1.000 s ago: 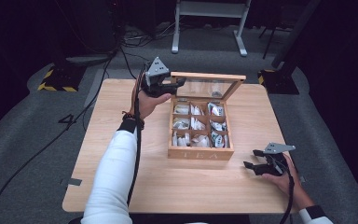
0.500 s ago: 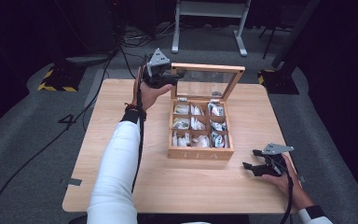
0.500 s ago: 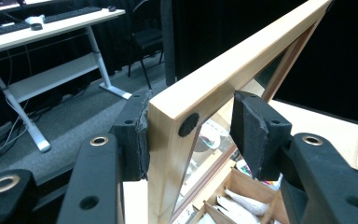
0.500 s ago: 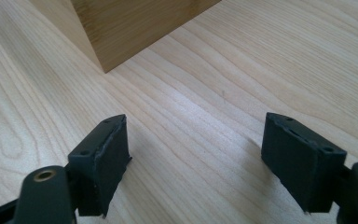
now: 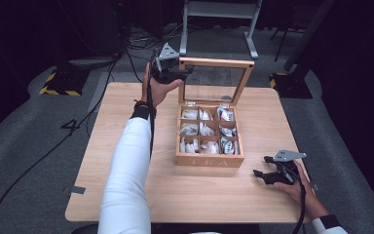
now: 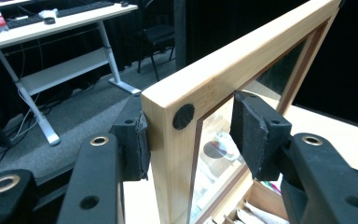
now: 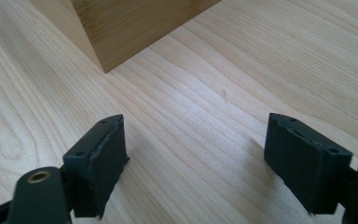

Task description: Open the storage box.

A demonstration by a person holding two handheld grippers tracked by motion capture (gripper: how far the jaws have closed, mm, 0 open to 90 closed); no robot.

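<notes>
Light wooden tabletop (image 5: pixel 141 214), pale straight grain, square with rounded corners, standing on grey carpet (image 5: pixel 24 161) in a dark room. Black cables (image 5: pixel 53 146) run across the carpet to the left; a black-and-yellow striped block (image 5: pixel 58 84) lies off the tabletop's far left corner and a second dark block (image 5: pixel 286 83) off the far right corner. Beyond, a white-legged desk frame (image 5: pixel 219 22); the left gripper view shows the same kind of white desk (image 6: pixel 51 44) with a dark chair (image 6: pixel 161 35) behind it. Wooden tea box (image 5: pixel 209 158) sits mid-tabletop, its compartments holding pale sachets (image 5: pixel 199 130). Its glass-paned lid (image 5: pixel 215 80) stands raised on the far hinge, roughly upright. Left gripper (image 5: pixel 171 73) is at the lid's upper left corner: in the left gripper view the wooden lid frame (image 6: pixel 214 84) passes between the fingers (image 6: pixel 133 140), one pad pressed on the outer face, the other pad on the inner side close to the glass, so the fingers are clenched on the lid frame. Right gripper (image 5: pixel 264 176) rests low on the tabletop, to the right of the box's near right corner and apart from it; its fingers (image 7: pixel 100 165) are spread wide with bare wood between them, having just opened a little further, and the box corner (image 7: pixel 121 28) lies ahead of them.
</notes>
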